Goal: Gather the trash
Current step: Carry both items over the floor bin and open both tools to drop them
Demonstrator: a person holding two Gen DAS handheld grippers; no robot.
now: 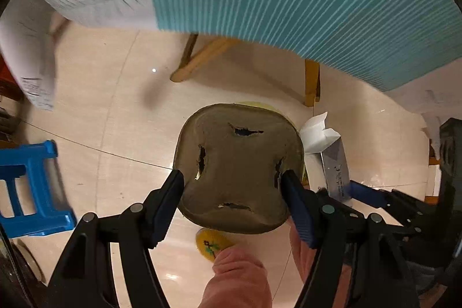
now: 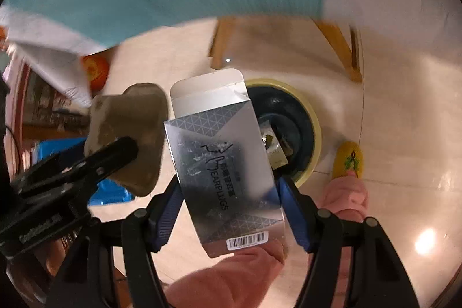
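The left gripper has its fingers clamped on the sides of a brown pulp tray, held above the floor. The right gripper has its fingers clamped on a silver earplug box, flap open, just right of the tray. Both hang over a yellow-rimmed bin near the table's wooden legs.
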